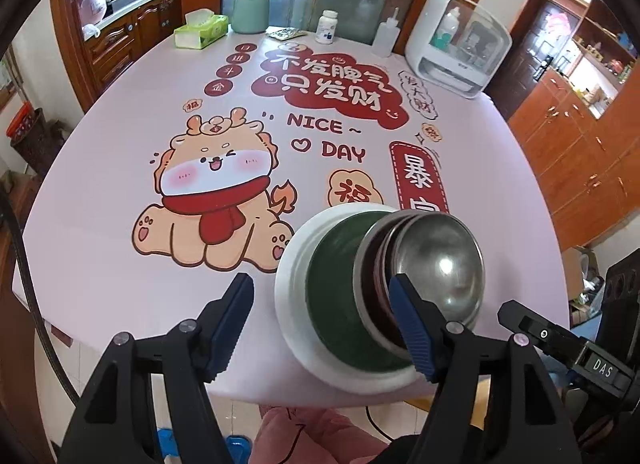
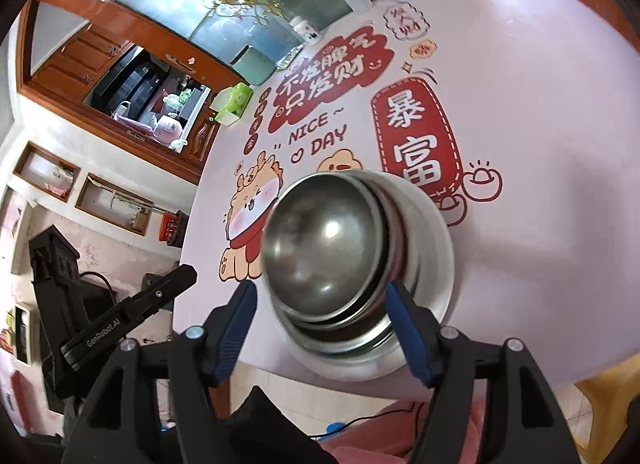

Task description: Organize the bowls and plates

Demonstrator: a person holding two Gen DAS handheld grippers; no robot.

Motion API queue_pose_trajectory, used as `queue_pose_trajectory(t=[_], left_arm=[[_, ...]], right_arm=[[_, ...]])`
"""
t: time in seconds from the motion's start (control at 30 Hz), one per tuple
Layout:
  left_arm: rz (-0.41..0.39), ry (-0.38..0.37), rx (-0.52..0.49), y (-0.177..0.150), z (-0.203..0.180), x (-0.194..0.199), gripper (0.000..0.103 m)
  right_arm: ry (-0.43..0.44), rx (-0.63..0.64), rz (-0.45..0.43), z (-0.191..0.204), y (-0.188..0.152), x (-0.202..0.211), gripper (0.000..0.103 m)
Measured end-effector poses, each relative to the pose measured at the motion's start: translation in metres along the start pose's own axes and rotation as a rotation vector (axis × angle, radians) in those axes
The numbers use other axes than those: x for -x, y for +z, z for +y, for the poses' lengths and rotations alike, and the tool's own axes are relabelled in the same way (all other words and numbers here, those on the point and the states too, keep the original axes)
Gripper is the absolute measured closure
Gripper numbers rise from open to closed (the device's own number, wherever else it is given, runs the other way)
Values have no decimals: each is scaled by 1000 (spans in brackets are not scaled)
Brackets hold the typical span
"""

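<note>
Both grippers stood open above the near edge of the table (image 1: 100, 192), neither with anything in its grasp; left gripper (image 1: 324, 328) had its blue pads apart, the left pad over bare cloth, the right pad (image 1: 408, 324) in front of the stack's near rim, contact not clear; right gripper (image 2: 324, 328) likewise parted, its left pad clear of the dishes, its right pad (image 2: 408, 328) beside the stack's rim, contact again not clear.

Stack sat near the table's front edge, on the printed pink cloth, beside the cartoon dragon (image 1: 208, 200); at the bottom a white plate (image 1: 288, 304); on it a green bowl (image 1: 332, 292); above that a dark red dish (image 1: 374, 276), only its edge showing; on top steel bowls (image 1: 436, 264), nested and upturned, domed side up; from the right wrist view the steel bowls (image 2: 320, 240) hid most of what lay under them; stack leaned slightly rather than sitting square.

Far edge held a tissue box (image 1: 200, 30), a green jar (image 1: 250, 10) and a white appliance (image 1: 456, 44), well apart from the stack.
</note>
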State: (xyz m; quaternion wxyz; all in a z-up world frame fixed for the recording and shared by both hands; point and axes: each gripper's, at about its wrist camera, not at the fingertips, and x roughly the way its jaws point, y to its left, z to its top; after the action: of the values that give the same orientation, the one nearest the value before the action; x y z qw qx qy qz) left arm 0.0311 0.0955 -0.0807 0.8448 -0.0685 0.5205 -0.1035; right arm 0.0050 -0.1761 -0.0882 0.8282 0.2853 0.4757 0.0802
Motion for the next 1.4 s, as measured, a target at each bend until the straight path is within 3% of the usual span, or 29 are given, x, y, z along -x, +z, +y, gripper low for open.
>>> queue_pose_trajectory(t=[0.1,0.43,0.57,0.67,0.83,1.07,1.17,1.4], left_arm=[[2,31,-36,-2,4,11,32],[7,-33,-29,-20,20,48,26],[1,-14,-35,-27,14,59,26],[-29,0,-56,-29,3,69,25],[-87,27,-70,-29,-20,90,15],[-143,84,-85,-40,-41,104,12],[-137,104,-78,-48,-46,103,3],[-166,156,-54,-60,-45,107,1]], right_arm=[[-38,31,-28,15,-11,10,32],[-222,119,-102,56,-49,52,22],[-208,126,-119,70,-55,70,16],[-213,204,-129,90,-58,82,13],[-274,272,-160,110,-60,98,8],[-310,238,-176,98,-64,105,5],[-302,210,-159,91,-68,103,2],[-308,185,-140,82,-73,98,0]])
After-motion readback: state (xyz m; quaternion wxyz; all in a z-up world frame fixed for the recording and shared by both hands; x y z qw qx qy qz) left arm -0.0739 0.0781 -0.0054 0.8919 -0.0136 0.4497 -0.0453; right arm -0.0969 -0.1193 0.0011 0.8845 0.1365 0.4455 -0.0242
